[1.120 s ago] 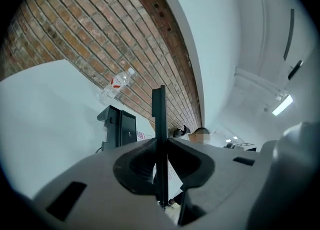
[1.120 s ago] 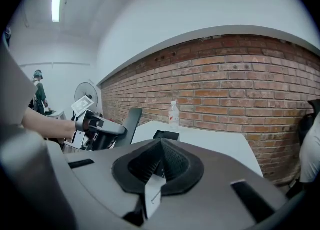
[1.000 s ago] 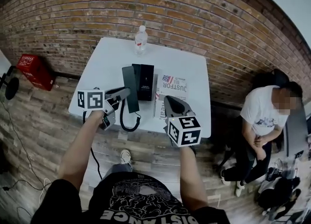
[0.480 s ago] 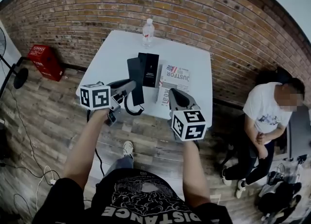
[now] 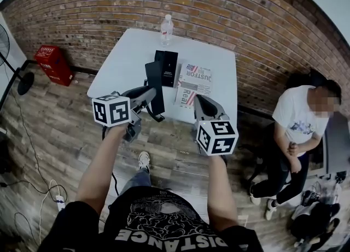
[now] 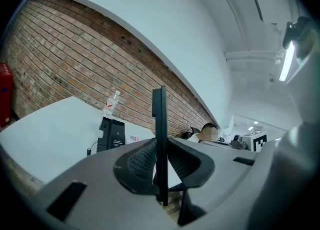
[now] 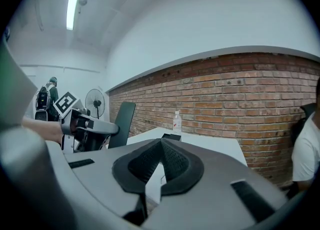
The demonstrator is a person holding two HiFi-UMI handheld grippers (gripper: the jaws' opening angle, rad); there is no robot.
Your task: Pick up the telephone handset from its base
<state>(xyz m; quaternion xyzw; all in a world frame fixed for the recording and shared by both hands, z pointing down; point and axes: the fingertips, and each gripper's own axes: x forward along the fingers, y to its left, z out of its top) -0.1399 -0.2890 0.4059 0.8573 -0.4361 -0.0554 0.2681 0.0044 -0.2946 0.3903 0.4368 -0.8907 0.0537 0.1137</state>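
Brick wall (image 5: 246, 21), white table (image 5: 126, 65): our left gripper (image 5: 146, 93) pinches the handset (image 5: 156, 81) edge-on, right gripper (image 5: 203, 106) closed and empty. We risk the cord (image 5: 156, 117) dragging the base (image 5: 166, 68).

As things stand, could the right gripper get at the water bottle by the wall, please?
Probably yes: the right gripper is empty, jaws together, and only the flat newspaper and the low phone base lie between it and the water bottle.

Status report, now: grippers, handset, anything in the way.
Left gripper shut on handset; right gripper shut, empty. Handset off base, over table. Cord hangs below; nothing blocking.
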